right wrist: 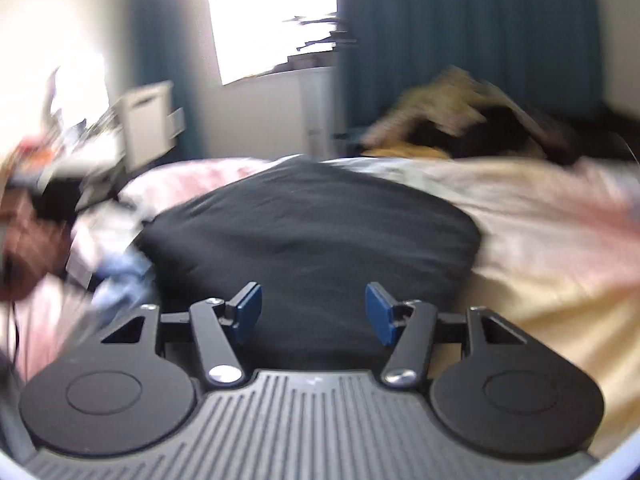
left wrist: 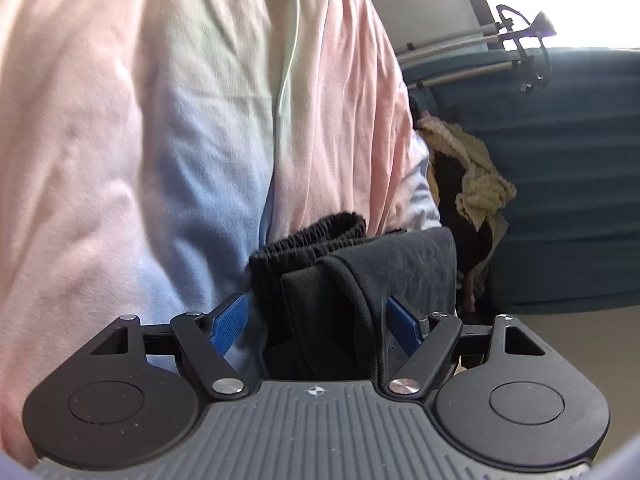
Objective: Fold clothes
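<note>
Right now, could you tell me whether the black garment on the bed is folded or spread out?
Folded: the black garment shows stacked layers with its elastic waistband doubled over, bunched between the left gripper's fingers.

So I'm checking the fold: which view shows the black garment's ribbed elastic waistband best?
The left wrist view: the ribbed elastic waistband sits sharp between the left gripper fingers. The right wrist view shows only blurred, smooth black garment.

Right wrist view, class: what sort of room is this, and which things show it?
Most likely a bedroom: a bed spread with pink-and-cream bedding, teal curtains beside a bright window, and a pile of unfolded clothes at the bed's far end.
</note>
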`<action>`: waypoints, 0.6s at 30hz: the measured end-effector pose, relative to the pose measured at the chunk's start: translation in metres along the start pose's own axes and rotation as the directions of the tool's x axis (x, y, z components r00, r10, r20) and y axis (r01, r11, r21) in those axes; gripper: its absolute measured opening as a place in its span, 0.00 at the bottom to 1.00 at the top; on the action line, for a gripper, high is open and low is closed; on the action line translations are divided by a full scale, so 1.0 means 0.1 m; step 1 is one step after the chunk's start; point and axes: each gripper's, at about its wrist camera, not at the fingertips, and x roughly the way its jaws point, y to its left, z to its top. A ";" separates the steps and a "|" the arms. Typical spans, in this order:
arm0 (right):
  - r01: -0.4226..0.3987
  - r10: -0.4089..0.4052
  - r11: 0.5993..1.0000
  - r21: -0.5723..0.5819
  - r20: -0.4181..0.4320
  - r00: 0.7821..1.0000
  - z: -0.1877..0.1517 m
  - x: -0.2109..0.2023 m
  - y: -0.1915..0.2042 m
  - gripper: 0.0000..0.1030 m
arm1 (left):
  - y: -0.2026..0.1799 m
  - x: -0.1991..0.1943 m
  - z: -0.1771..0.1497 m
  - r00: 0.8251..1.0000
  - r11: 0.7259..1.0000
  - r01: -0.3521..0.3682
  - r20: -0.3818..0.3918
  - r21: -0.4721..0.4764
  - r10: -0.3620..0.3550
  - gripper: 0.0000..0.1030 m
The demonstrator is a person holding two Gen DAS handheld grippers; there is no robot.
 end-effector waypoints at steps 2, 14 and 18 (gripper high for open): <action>-0.034 0.033 0.990 -0.134 -0.006 0.999 -0.02 0.10 0.30 0.64 | 0.00 -0.08 0.07 1.000 1.000 -0.011 0.029 0.013 0.011 0.79; -0.042 -0.010 0.837 -0.545 -0.092 0.996 0.18 1.60 1.61 0.74 | 0.32 0.00 0.26 1.000 0.997 -0.027 -0.010 -0.069 0.026 0.80; 0.004 -0.103 0.747 -0.665 -0.110 0.989 0.13 1.87 1.66 0.75 | 0.36 0.01 0.28 1.000 0.996 -0.001 -0.017 -0.092 0.000 0.80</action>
